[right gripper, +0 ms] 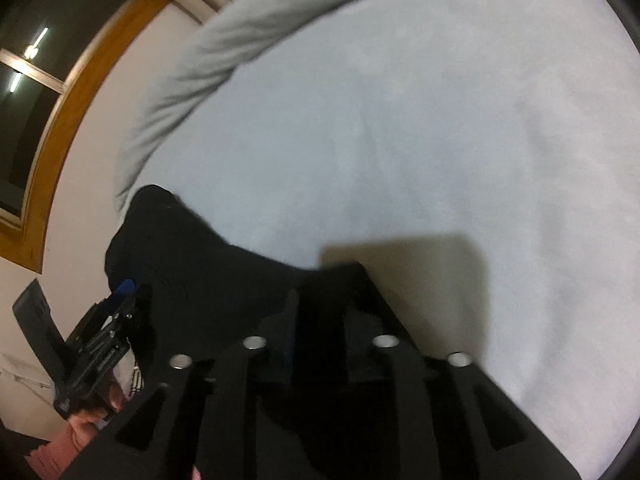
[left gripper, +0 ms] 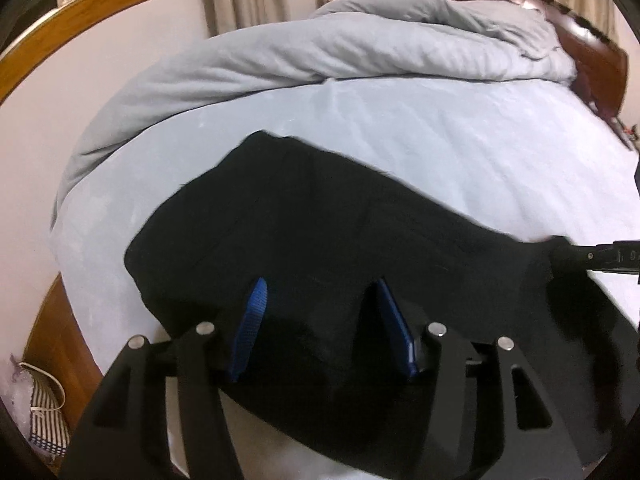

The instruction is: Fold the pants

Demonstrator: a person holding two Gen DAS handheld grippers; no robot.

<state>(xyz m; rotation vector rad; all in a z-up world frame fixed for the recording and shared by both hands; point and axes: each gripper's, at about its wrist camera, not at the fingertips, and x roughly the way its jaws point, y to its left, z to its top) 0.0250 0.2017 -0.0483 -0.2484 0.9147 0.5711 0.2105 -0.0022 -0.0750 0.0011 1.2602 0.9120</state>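
Pants (left gripper: 320, 220), black, lie spread on the bed (left gripper: 440, 128), at the edge nearest the person. They are flattened into a broad dark shape that runs along that edge.

The left tongs (left gripper: 322, 320) stand over the end of the pants towards the foot side of the bed. They point steeply down, and their two blue pads (left gripper: 250, 328) are set well apart. Dark cloth fills the space beneath and between the pads, but their inner faces show bare, so these tongs are released and pinch nothing.

The right tongs (right gripper: 324, 308) sit further along the same edge of the bed, at the other end of the pants, also tilted down. Black cloth reaches up to their tips, but fingers and fabric merge into one dark blur there. I cannot tell whether they are clenched on the cloth or loose.

A hand (right gripper: 92, 420) with a pink sleeve (right gripper: 48, 456) behind it holds the left tool, just off the bedside.

Beyond the pants the pale blue sheet of the bed is bare and smooth. A grey duvet (left gripper: 280, 52) is pushed into a long roll along the far side of the bed. A dark wooden headboard (left gripper: 592, 60) rises at the bed's head end. On the floor beside the bed's wooden frame lies a striped bag (left gripper: 44, 412). On the wall beyond the bed there is a window (right gripper: 24, 120) with a wooden frame.
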